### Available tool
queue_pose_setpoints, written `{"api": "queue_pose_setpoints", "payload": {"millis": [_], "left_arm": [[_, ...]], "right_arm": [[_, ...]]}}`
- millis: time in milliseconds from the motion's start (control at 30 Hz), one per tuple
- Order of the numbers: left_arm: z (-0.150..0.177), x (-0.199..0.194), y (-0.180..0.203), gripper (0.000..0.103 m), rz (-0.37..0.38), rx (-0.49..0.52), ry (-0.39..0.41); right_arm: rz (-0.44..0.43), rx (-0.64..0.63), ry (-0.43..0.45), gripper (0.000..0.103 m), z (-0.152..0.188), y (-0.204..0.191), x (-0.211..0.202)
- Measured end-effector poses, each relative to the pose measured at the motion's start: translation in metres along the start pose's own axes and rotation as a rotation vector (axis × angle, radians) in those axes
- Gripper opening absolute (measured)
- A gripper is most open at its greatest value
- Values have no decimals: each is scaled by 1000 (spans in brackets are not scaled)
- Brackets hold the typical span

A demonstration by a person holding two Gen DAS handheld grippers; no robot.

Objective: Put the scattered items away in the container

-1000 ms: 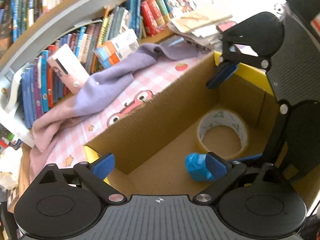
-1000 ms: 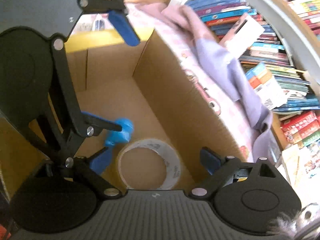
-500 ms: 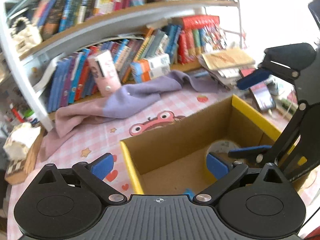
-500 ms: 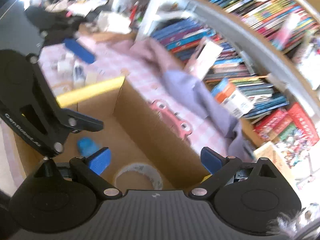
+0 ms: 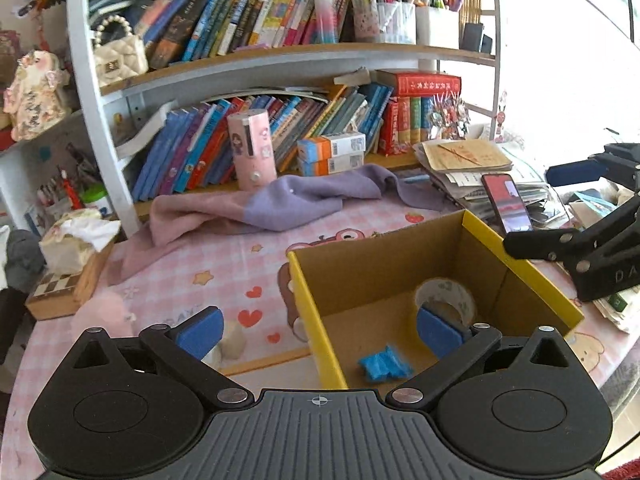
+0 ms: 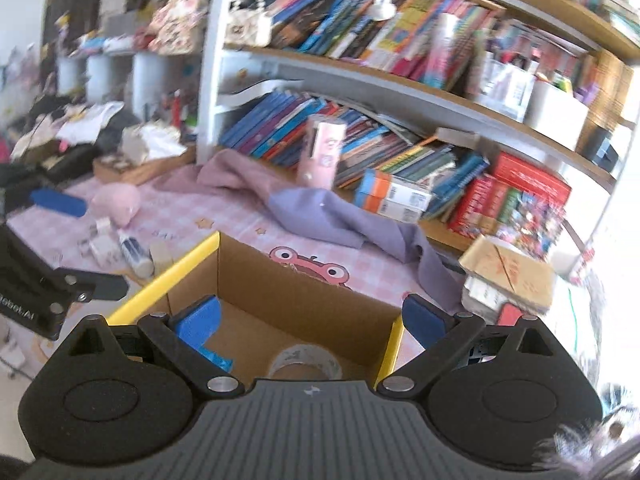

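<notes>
Grippers: my L unit (image 5: 318,330) & R unit (image 6: 314,320) both spread, empty, above cardboard box (image 5: 312,300) w/ tape roll (image 5: 445,298), blue wrapper (image 5: 384,363).

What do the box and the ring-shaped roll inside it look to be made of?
The box looks like corrugated cardboard: matte brown inner walls, yellow outer facing on its rim. The roll looks like clear packing tape on a cardboard core, with a translucent, slightly glossy band.

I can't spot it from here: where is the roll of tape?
In the left wrist view the roll of tape lies inside the cardboard box, toward its far right corner, beyond the blue crumpled item.
</notes>
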State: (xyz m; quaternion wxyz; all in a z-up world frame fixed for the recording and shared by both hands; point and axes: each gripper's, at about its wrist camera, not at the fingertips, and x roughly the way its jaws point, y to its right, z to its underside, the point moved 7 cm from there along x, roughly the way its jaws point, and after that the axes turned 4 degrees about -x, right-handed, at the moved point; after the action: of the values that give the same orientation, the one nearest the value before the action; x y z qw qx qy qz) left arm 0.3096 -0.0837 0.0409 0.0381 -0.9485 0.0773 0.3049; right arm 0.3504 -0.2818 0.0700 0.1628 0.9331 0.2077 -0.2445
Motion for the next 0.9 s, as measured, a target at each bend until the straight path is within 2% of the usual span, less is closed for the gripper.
{"api": "queue_pose_setpoints", "payload": {"millis": [200, 367, 567, 700, 900], "left_arm": [[26, -26, -14, 103, 0, 7, 20], [47, -49, -30, 103, -20, 11, 78], [83, -71, -50, 103, -30, 3, 58], [111, -81, -60, 103, -14, -2, 12], [144, -100, -80, 103, -17, -49, -20]], "right_arm": [[96, 157, 9, 99, 18, -10, -26], [182, 247, 3, 100, 38, -30, -49], [271, 365, -41, 100, 72, -72, -64], [278, 396, -89, 100, 91, -110, -68], [209, 370, -136, 100, 97, -166, -64]]}}
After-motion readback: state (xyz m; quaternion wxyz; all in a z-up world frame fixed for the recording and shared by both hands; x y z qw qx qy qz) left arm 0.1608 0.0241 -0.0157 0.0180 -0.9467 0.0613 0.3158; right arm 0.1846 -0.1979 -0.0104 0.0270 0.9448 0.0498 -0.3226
